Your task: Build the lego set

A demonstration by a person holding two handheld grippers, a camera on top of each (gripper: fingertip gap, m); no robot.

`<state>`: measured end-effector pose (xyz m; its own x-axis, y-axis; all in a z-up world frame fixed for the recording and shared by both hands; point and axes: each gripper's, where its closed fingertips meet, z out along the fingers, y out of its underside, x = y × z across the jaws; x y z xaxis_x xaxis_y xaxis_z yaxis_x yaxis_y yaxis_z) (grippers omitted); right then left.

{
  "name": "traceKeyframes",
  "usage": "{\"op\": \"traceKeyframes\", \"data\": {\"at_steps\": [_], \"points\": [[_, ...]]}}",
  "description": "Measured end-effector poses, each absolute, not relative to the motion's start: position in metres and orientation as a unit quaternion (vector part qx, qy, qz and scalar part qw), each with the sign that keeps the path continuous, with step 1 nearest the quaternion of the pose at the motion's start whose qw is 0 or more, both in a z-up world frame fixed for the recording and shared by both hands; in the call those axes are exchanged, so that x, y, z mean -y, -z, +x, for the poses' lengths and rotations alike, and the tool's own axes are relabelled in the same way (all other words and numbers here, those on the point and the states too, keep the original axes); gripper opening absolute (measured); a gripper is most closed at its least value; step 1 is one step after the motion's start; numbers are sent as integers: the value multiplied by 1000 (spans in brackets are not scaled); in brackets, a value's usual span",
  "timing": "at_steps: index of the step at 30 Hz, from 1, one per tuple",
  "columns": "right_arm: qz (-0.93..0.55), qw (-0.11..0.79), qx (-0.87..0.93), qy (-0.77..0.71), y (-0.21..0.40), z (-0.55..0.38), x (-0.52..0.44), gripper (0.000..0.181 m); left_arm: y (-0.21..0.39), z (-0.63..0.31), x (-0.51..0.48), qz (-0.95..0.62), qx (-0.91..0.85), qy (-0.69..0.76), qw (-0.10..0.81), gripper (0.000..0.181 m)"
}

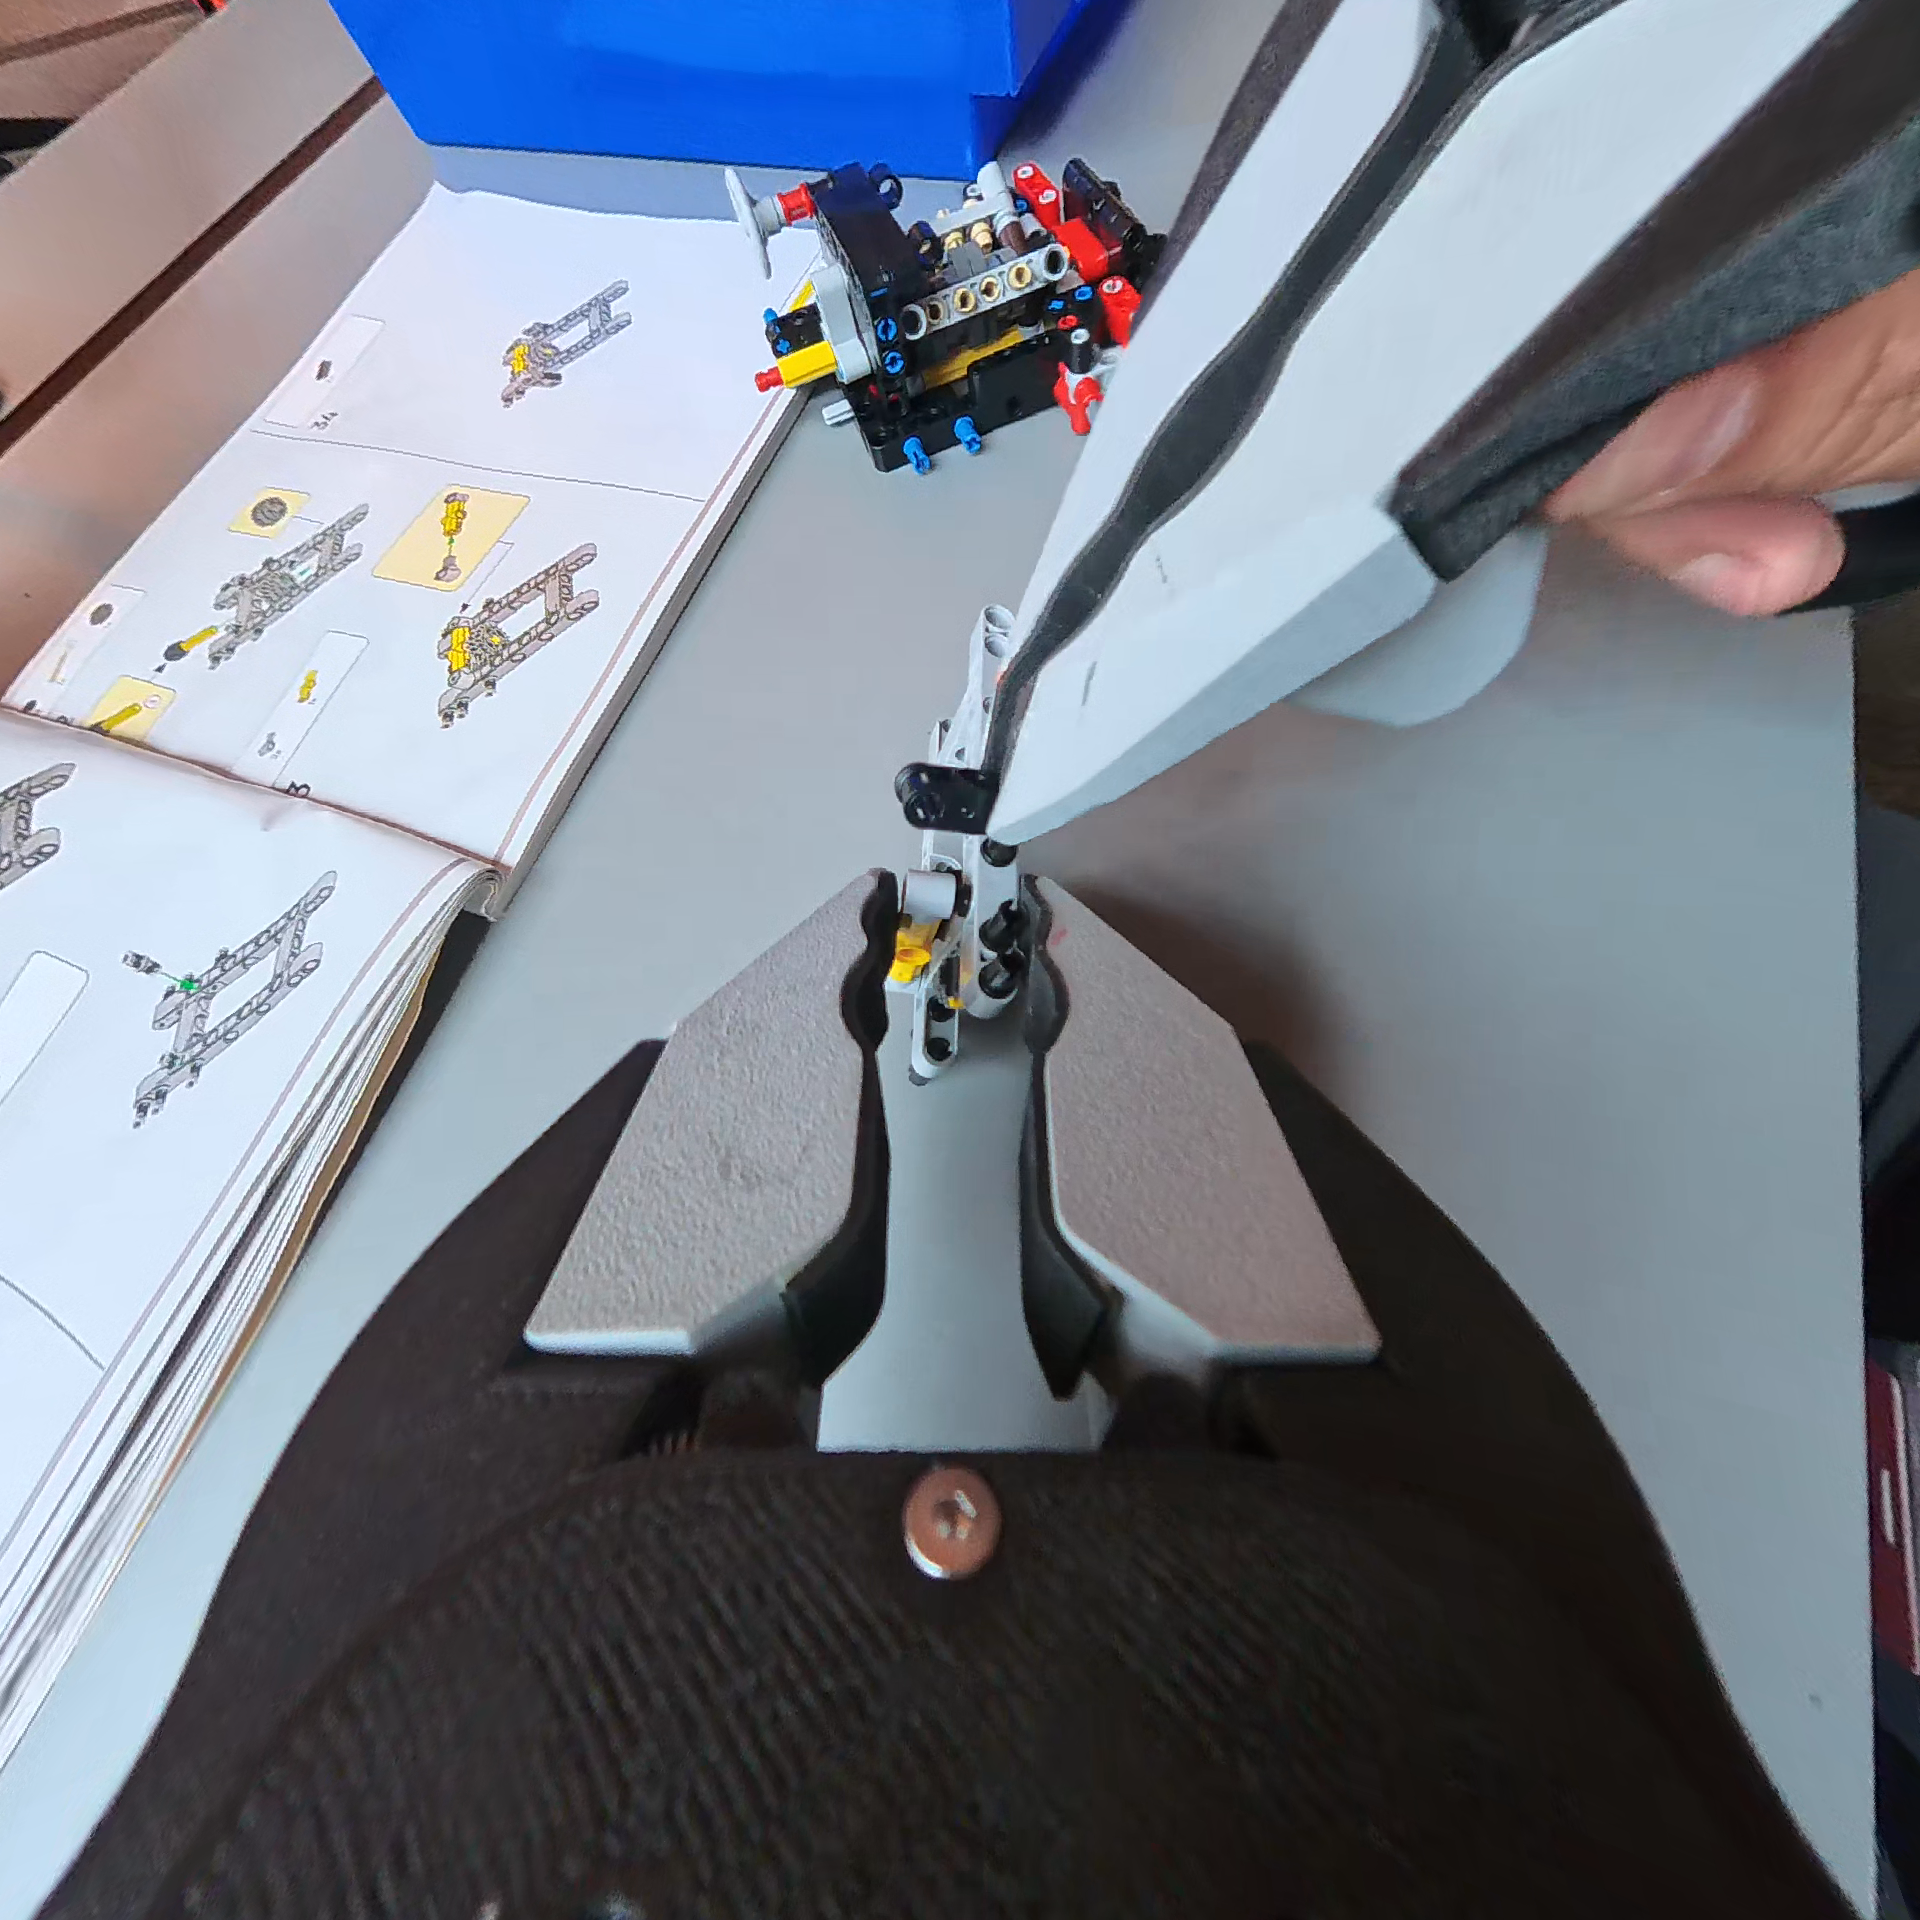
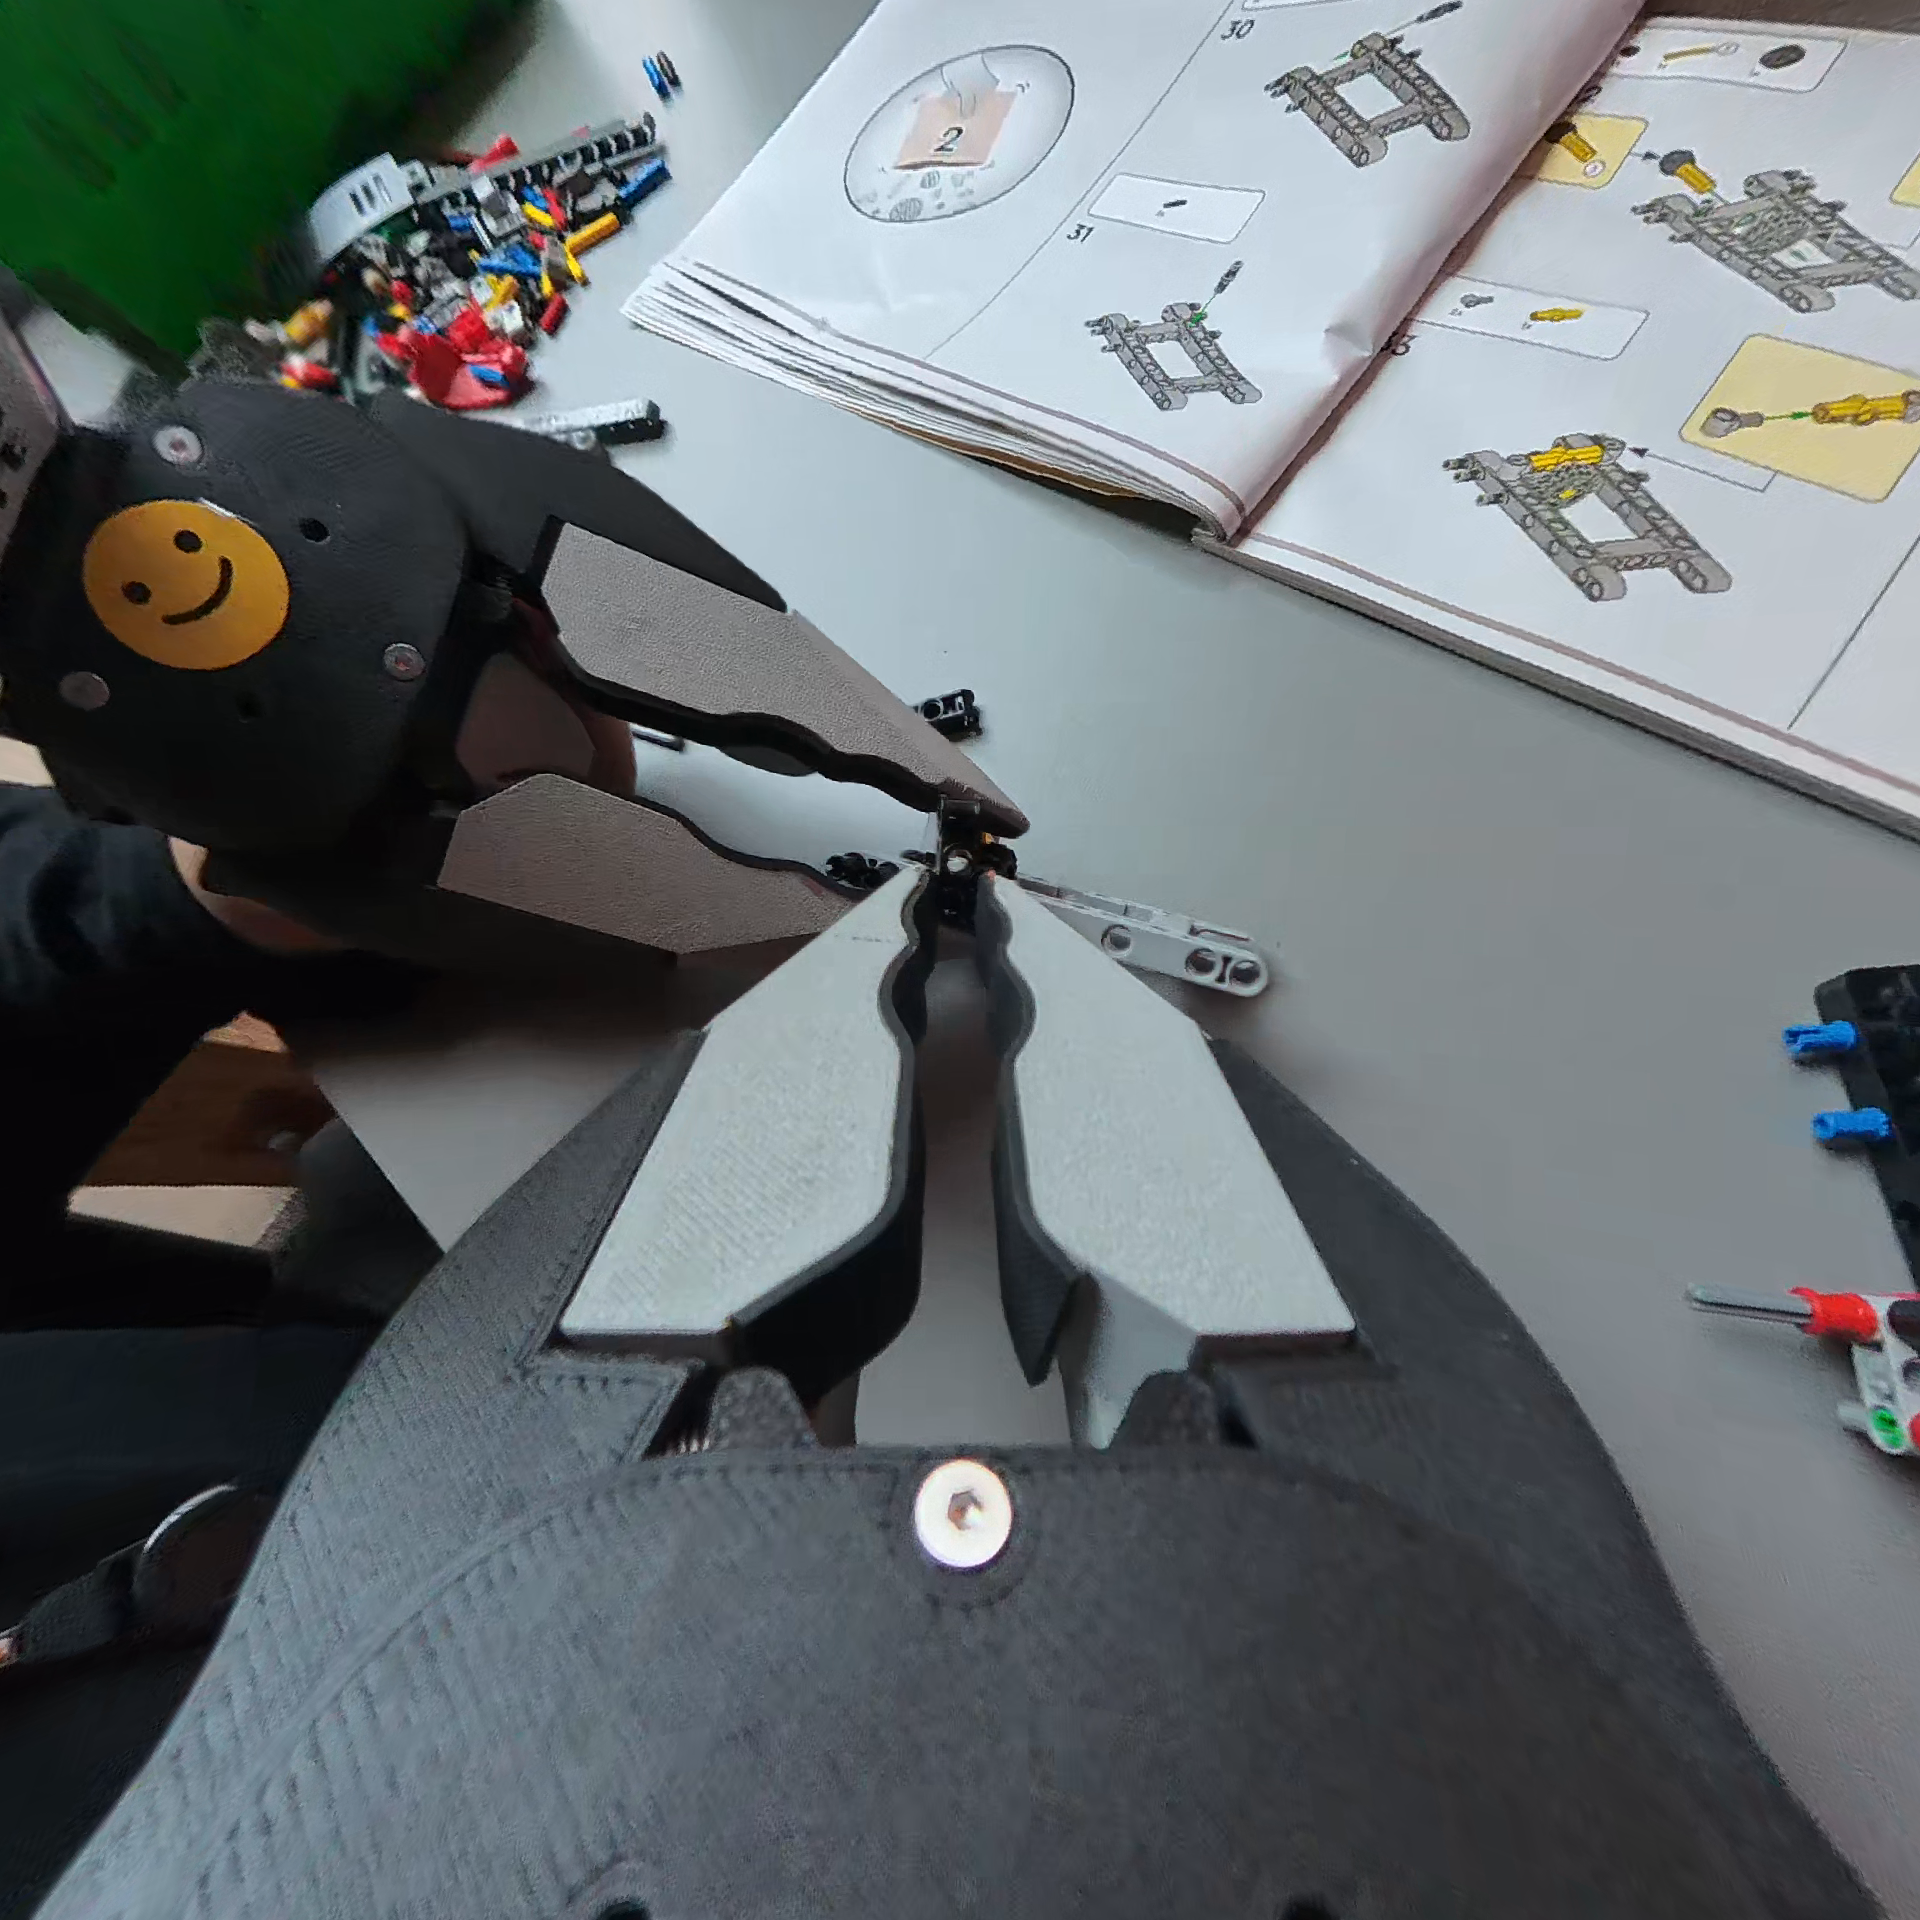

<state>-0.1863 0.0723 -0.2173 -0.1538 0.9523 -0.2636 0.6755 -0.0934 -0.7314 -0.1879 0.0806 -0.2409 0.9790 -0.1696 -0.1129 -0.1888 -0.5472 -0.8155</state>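
Over the grey table [image 1: 1455, 1143], both grippers meet on one small grey lego frame [image 1: 961, 935].

The left gripper [image 1: 956, 940] has its fingers drawn in tight on the near end of the frame, which carries a yellow piece [image 1: 912, 951] and black pins and stands up out of the grip. The right gripper [image 2: 954, 894] comes in from the other side, its tips pinched on a small black connector [image 1: 940, 795] that touches the frame. Beyond them, an open instruction booklet [image 1: 364, 540] lies flat on the left. Farther back stands a larger black, red and yellow assembly [image 1: 956, 322], before a blue box [image 1: 707, 83]. A heap of loose parts [image 2: 468, 270] lies apart.
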Motion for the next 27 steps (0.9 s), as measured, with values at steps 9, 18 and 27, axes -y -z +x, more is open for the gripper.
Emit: {"op": "traceKeyframes", "data": {"at_steps": [9, 18, 27], "points": [[-593, 199, 712, -320, 217, -197, -71, 4, 240, -195, -80, -878, -74, 45, 471, 20], [-560, 233, 725, -325, 216, -202, -70, 4, 240, -198, -80, -877, -55, 74, 472, 20], [-626, 256, 653, -340, 217, -208, -80, 4, 240, -205, -87, -879, -19, 43, 475, 20]]}}
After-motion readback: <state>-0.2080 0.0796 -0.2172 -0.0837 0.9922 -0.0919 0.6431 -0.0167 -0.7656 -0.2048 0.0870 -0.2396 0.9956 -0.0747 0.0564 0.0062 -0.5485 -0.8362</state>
